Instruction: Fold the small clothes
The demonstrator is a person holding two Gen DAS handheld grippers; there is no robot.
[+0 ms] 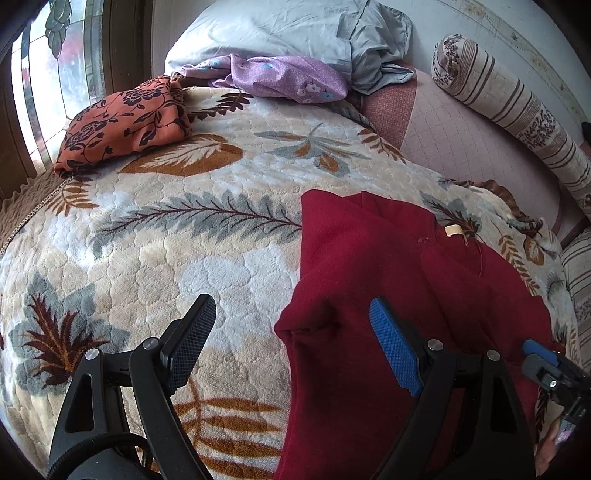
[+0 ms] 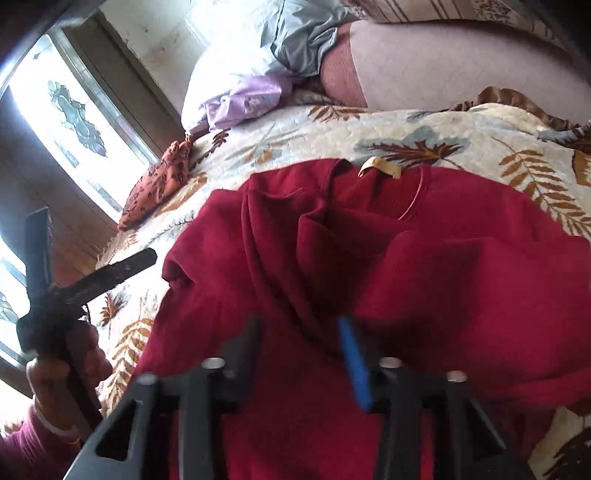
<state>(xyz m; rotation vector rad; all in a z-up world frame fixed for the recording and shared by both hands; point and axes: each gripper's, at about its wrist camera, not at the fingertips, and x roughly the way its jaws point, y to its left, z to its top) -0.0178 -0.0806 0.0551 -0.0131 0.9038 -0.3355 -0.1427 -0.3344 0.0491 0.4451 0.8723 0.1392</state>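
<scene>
Left wrist view: a dark red sweater (image 1: 388,288) lies partly folded on a plush leaf-patterned blanket (image 1: 166,240) covering a bed. The left gripper (image 1: 295,339) hovers above the sweater's left edge, its jaws wide apart, with nothing between them. The black finger (image 1: 192,343) is over the blanket, the blue finger (image 1: 395,350) over the red fabric. An orange floral cloth (image 1: 125,122), a purple floral cloth (image 1: 284,77), a grey pillow (image 1: 280,33) and a striped bolster (image 1: 517,110) lie farther back.

Right wrist view: the right gripper (image 2: 299,354) points down over the same sweater (image 2: 369,258), jaws apart, gripping nothing. A cream neck label (image 2: 380,168) shows at the collar. At left, the person's hand (image 2: 70,373) holds the left gripper (image 2: 88,251).
</scene>
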